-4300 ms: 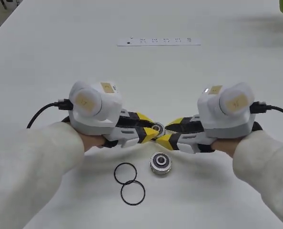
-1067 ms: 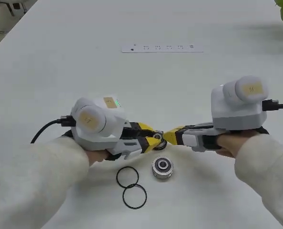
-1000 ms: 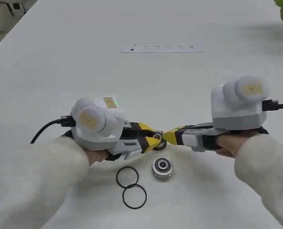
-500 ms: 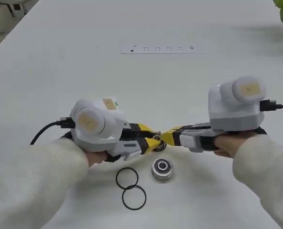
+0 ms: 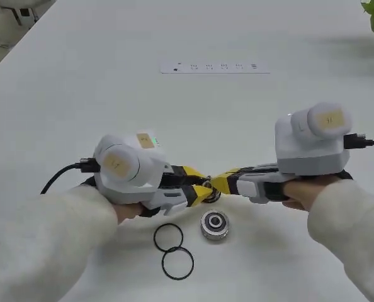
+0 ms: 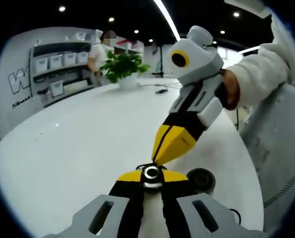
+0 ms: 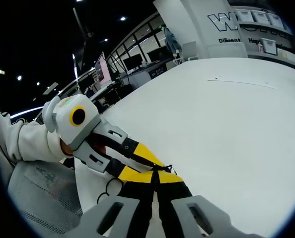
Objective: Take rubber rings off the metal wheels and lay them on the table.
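Metal wheel [image 6: 151,173] sits pinched in the left gripper's [image 5: 203,190] fingers, above the surface [image 5: 111,94]; the right gripper [image 5: 219,183], fingers pressed together, seemingly nips its rubber ring — the peeling step. Next: pull it free, lay it beside the two loose rings [image 5: 172,248].

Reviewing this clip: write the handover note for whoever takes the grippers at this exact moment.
Left gripper: jaws shut on a small metal wheel.
Right gripper: jaws together, tips at that wheel's rim; whether they pinch its ring is unclear.
Done: two rubber rings lie on the table, near the person.
Second wheel sits on the table beside them; I cannot tell if it wears a ring.
Left: strip the held wheel's ring, lay it down, then check the second wheel.
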The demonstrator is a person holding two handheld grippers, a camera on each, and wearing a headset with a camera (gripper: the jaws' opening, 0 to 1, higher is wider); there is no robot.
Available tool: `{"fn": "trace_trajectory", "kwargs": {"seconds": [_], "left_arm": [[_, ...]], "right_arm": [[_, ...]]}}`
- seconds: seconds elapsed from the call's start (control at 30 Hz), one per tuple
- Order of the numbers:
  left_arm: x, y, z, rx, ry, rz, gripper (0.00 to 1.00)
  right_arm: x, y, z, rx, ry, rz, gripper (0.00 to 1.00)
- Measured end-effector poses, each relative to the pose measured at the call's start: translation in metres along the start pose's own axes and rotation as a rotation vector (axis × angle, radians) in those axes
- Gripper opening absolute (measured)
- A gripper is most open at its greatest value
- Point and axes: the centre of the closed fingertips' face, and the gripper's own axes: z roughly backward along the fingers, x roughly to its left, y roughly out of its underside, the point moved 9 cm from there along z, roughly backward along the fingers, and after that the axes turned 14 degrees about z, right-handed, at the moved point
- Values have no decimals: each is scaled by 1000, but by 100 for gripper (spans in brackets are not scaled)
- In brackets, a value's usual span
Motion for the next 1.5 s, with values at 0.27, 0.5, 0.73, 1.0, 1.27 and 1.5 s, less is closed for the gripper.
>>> {"fn": "trace_trajectory", "kwargs": {"seconds": [0.27, 0.5, 0.73, 1.0, 1.27, 1.5], "left_arm": [[-1, 1, 0, -2, -3, 1, 13], [-1, 2, 0, -18, -8, 33, 14], [-2, 1, 0, -14, -16, 56, 14], [-2, -1, 0, -9, -29, 123, 14], [-6, -4, 0, 42, -40, 63, 17], [-8, -9, 8, 50, -40, 46, 18]], "right_arm": [[1, -4, 1, -38, -9, 12, 0], [0, 5, 0, 5, -5, 10, 0], [-3, 9, 2, 18, 8, -3, 0], [-5, 9, 6, 15, 16, -20, 0], [-4, 7, 8, 11, 20, -19, 0], [-3, 3, 11, 4, 22, -11, 0]]}}
